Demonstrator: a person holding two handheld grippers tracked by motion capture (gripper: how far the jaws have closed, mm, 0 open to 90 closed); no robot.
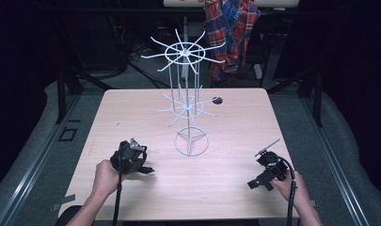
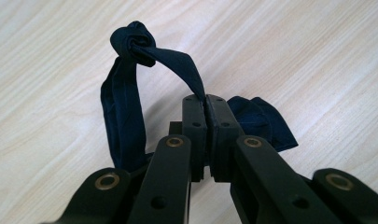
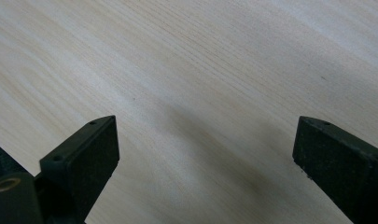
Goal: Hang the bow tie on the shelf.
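High view: my left gripper (image 1: 140,165) sits near the tabletop's (image 1: 131,108) front left corner, on a dark cloth (image 1: 124,160). My right gripper (image 1: 259,182) rests near the front right corner. A white wire rack (image 1: 188,110) stands mid-table.

Left gripper view: jaws pressed together, pinching a navy cloth strip (image 2: 177,63) with a knot (image 2: 133,42); the rest lies on the tabletop.

Right gripper view: jaws spread wide over bare wood, holding nothing.

Dark navy cloth strip (image 2: 126,121), knotted at one end — looped, partly lifted off the table
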